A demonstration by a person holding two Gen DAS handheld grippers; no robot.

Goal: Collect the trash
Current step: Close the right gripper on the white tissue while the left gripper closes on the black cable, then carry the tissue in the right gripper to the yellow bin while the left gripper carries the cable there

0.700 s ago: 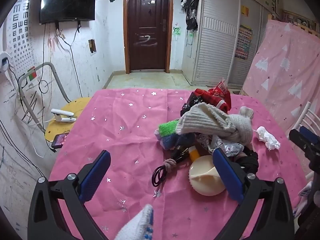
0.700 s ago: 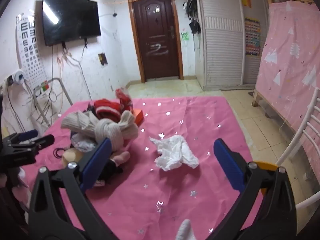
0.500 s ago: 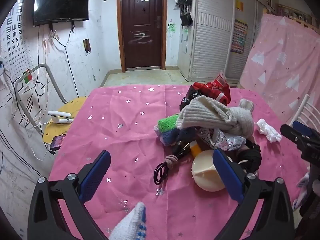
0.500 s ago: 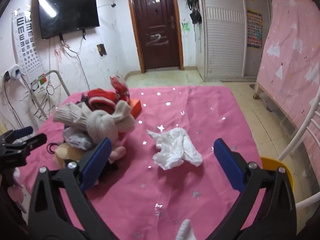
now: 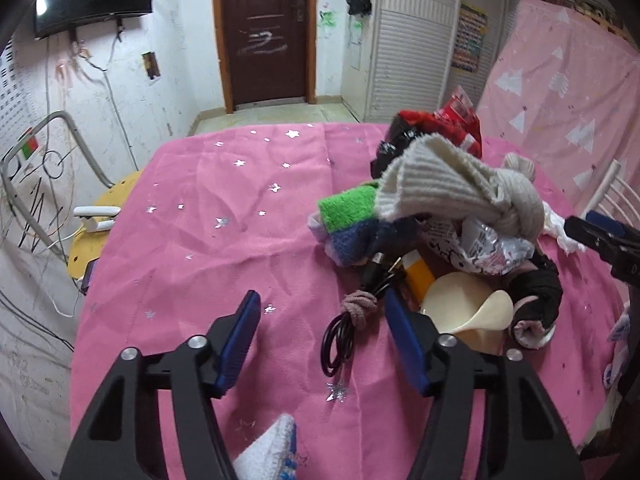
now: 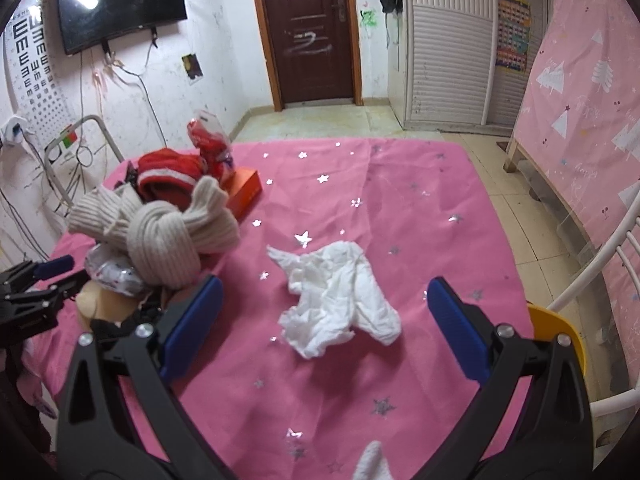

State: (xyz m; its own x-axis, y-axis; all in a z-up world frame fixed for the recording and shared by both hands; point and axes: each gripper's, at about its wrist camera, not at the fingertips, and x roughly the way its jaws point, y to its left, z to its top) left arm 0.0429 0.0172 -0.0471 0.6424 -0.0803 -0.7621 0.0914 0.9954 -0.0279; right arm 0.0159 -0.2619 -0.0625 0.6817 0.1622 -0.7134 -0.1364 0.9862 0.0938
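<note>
On the pink star-printed surface (image 5: 224,240), seen from the left wrist, the left gripper (image 5: 322,328) hangs with its jaws partly spread and pinching nothing; they have just been closing, with only bare cloth and part of a coiled black cable (image 5: 338,338) between them. Right of the cable lie a cream plastic funnel (image 5: 468,316) and a heap of things: a knotted beige knit scarf (image 5: 460,192), a green sponge (image 5: 348,208) and red packaging (image 5: 456,124) at the far side. Past the heap, at the right edge, a bit of crumpled white tissue (image 5: 558,232) shows beside the tip of the right gripper (image 5: 600,236).

Over the same surface (image 6: 420,208), from the right wrist, the right gripper (image 6: 324,312) has its jaws spread wide (as far as they go), with the tissue (image 6: 336,300) lying loose between them, touching neither pad. The scarf (image 6: 160,236) and an orange box (image 6: 244,192) sit to the far left, and the left gripper (image 6: 40,280) pokes in at the left edge.
</note>
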